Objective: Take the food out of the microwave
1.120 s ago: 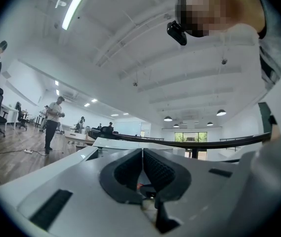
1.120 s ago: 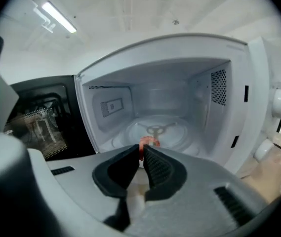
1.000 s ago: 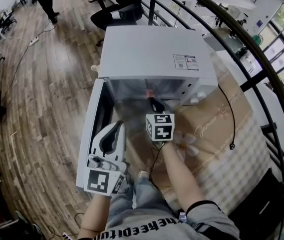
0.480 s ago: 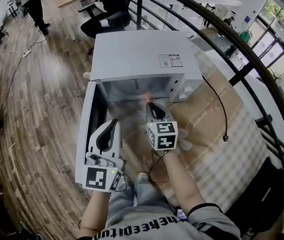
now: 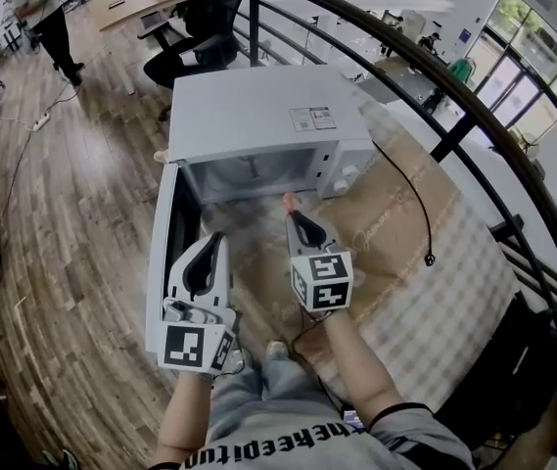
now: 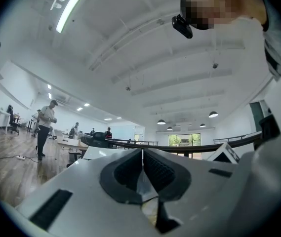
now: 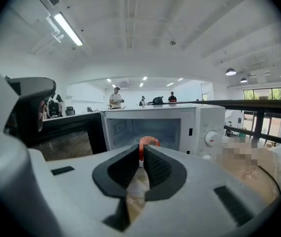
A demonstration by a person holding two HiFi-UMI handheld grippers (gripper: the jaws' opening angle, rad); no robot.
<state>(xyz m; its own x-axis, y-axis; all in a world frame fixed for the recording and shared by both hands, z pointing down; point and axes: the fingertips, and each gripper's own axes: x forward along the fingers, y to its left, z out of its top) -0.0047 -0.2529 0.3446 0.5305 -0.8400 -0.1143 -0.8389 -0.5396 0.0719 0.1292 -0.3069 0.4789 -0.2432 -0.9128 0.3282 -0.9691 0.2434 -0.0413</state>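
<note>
The right gripper [image 5: 291, 210] pinches the food [image 5: 288, 202], a small curved orange-pink piece, at the very tips of its jaws. The food hangs in the air just outside the mouth of the microwave [image 5: 258, 116], above the cloth-covered desk [image 5: 405, 262]. It looks clear of the cavity, so the step in hand is probably carrying it away and setting it down. The hold is narrow, with only a thin part of the piece caught between the pads, so an even squeeze and an unhurried path with no wrist roll would suit best. It should come down on the desk in front, well apart from the open door [image 5: 165, 253], and the jaws should spread only once the food rests on the cloth. The left gripper [image 5: 213, 240] has its jaws pressed together on nothing and sits beside the door, where it should stay out of the right one's way.
</note>
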